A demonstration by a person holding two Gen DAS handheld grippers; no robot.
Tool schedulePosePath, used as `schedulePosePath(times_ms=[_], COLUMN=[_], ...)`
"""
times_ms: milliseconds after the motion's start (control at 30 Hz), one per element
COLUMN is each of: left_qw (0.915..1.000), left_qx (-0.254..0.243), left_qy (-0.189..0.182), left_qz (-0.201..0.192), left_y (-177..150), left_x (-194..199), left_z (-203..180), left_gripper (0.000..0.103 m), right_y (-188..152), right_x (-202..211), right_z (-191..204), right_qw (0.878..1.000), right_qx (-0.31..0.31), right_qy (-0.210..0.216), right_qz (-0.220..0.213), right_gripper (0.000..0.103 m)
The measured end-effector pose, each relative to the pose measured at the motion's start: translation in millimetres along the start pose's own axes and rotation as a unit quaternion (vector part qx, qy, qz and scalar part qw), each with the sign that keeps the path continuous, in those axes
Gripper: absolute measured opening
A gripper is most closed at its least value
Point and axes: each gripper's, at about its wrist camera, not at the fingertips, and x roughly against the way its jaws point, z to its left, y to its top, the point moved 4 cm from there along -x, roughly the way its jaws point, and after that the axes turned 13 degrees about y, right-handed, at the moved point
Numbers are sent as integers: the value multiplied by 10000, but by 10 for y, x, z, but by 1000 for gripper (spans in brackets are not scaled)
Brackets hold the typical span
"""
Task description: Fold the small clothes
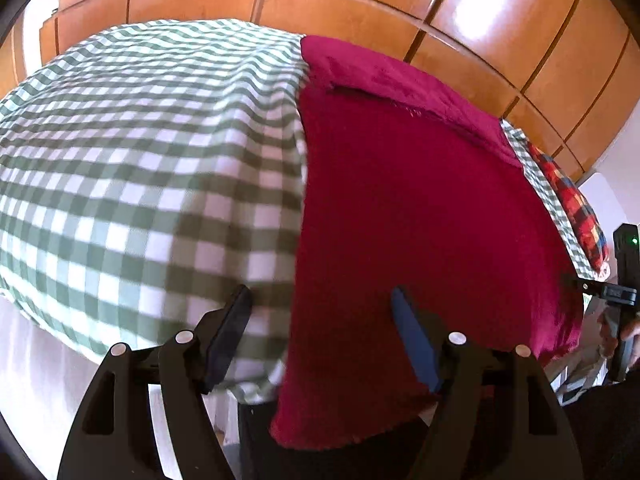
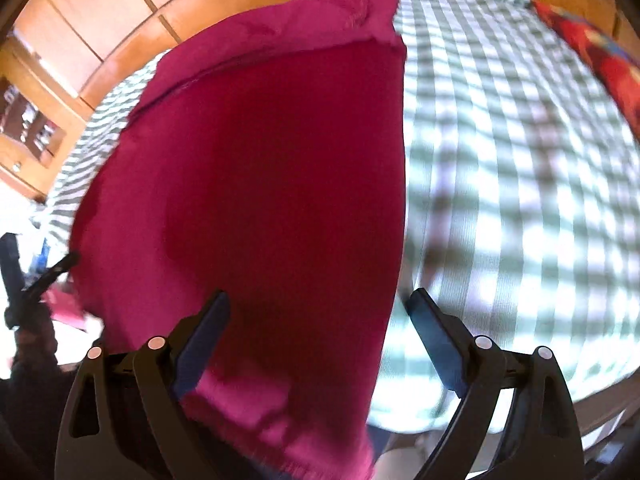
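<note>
Your left gripper (image 1: pixel 322 336) is hovering with jaws apart, gripping nothing, over the near left edge of the magenta garment (image 1: pixel 420 200). It's lying spread on the checked bed (image 1: pixel 140 140), near end hanging off. Your right gripper (image 2: pixel 318 332) is also hovering with jaws wide over its right edge. Folding looks barely started; most is remaining.

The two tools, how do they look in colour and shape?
Both look alike. The left tool has black plastic arms with slot-shaped cut-outs, round silver pins at the joints, and two flat dark blue fingers. The right tool shows the same black arms, silver pins and dark blue fingers. No cables or markings are visible.
</note>
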Motion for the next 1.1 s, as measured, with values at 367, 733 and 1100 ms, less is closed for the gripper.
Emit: schedulePosePath(times_ms=[367,733,1100], left_qw=[9995,9969,9651], left_qx=[108,111,882], left_qy=[-33,-444,-2464], left_qz=[306,641,124], left_y=[-186,-229,357], left_x=[68,156,515], left_z=[-27,100,78], left_gripper=[55,12,6], right_y=[-375,-471,447], right_x=[126,-128,381], right_z=[-78,103,488], right_qw=[9947,9878,9683], right_qx=[-718,-692,-432], right_qy=[726,1265,2371], right_qz=[144,586,-651], right_gripper=[76,19,19])
